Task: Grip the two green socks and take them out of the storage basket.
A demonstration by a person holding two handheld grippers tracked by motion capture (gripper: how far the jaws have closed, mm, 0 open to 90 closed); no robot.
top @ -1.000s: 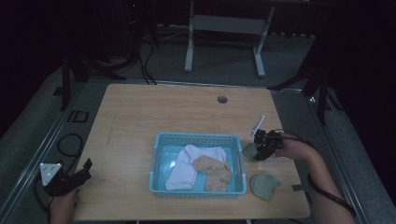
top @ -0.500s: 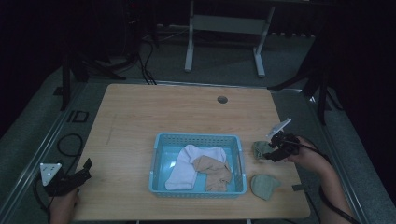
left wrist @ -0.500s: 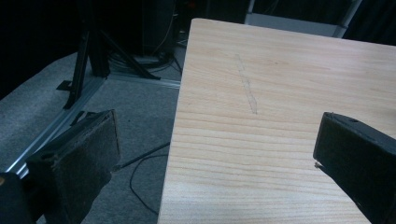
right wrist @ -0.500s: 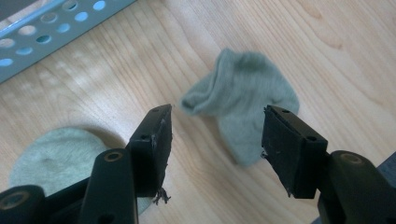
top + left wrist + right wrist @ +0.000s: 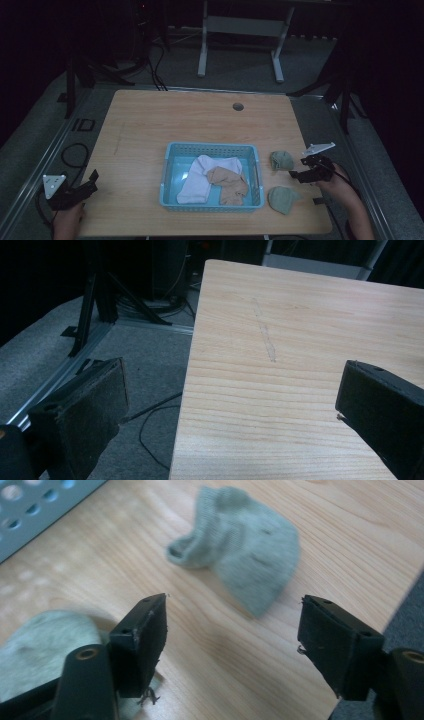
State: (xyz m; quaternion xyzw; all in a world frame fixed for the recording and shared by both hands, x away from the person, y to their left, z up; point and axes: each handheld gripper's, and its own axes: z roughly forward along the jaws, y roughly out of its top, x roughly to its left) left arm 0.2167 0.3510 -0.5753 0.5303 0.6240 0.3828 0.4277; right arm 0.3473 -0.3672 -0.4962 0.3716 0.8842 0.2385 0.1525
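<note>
A blue basket stands mid-table and holds a white sock and a tan sock. To its right, two grey-green socks lie on the wood, one farther and one nearer. My right gripper hovers beside them, just short of the farther sock. Its jaws have just been opening and nothing is between them. My left gripper rests open over the table's left edge, holding nothing.
The wooden table has a cable hole near its far edge. A metal frame rail and cables run along the floor at the left. A desk frame stands beyond the table. The basket's corner is close to the right gripper.
My right gripper has drawn back to the right and toward the near edge, with its jaws spreading. The farther grey-green sock now lies free, slightly further right. The left gripper has stayed put.
</note>
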